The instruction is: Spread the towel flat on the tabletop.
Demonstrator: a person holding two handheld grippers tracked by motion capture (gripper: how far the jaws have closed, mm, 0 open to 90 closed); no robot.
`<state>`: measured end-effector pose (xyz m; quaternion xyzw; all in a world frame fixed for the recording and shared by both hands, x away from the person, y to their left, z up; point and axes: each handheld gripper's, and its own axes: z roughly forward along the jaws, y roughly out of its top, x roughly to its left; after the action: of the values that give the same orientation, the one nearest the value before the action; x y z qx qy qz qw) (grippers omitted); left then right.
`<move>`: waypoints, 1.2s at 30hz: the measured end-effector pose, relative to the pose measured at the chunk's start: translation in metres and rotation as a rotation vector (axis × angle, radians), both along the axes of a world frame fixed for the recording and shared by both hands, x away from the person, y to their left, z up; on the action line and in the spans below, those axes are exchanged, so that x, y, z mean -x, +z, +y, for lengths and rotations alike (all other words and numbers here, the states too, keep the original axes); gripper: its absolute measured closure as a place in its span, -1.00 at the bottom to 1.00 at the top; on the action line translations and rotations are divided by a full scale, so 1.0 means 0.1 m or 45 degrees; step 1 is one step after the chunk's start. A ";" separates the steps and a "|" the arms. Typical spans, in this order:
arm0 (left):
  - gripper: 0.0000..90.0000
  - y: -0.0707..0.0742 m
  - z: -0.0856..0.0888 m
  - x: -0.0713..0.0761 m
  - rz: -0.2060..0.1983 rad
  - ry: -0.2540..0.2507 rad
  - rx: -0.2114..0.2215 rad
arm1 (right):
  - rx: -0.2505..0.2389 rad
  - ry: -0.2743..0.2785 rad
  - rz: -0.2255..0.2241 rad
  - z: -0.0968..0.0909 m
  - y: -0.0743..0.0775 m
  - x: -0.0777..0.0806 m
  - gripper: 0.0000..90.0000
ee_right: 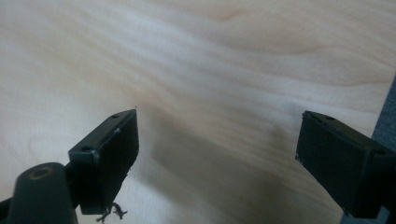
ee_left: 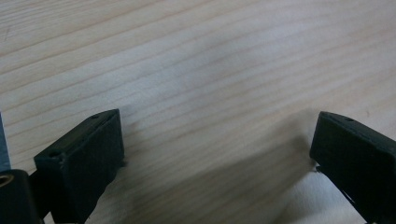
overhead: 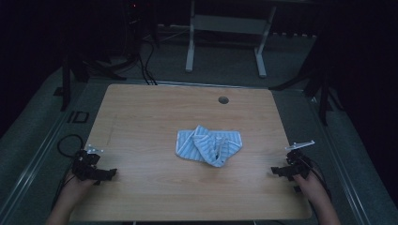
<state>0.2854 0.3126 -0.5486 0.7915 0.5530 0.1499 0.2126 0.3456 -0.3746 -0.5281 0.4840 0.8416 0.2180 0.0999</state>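
The cloth [overhead: 209, 145] lies crumpled mid-table, its long axis running left to right, well apart from both your grippers. Your left gripper [overhead: 110, 174] and right gripper [overhead: 274, 171] sit at the near corners, about equally far, jaws wide and empty, pointing inward.

The high camera sits above my side of the bench [overhead: 141, 117], facing forward and down, far enough back to take in the whole top and the floor beyond. The camera on my left gripper [ee_left: 217, 140] looks along its two parted jaws, very close to the wood at the near left corner. The one on my right gripper [ee_right: 217, 140] does likewise at the near right edge. All three share the bench's wood.
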 end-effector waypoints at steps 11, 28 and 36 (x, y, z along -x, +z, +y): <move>-0.93 0.16 -0.04 -0.01 0.176 -0.114 -0.149 | 0.216 0.258 0.176 0.16 0.01 -0.03 -0.70; -0.93 0.20 -0.22 -0.09 0.571 -0.391 -0.254 | 0.373 0.479 0.378 0.30 0.20 -0.17 -0.69; -0.89 0.32 -0.30 -0.12 0.550 -0.505 -0.303 | 0.469 0.637 0.468 0.48 0.17 -0.14 -0.68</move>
<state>0.2978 0.2822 -0.5162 0.9167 0.3990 -0.0024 0.0210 0.3600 -0.3268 -0.5115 0.2682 0.9630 -0.0102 -0.0240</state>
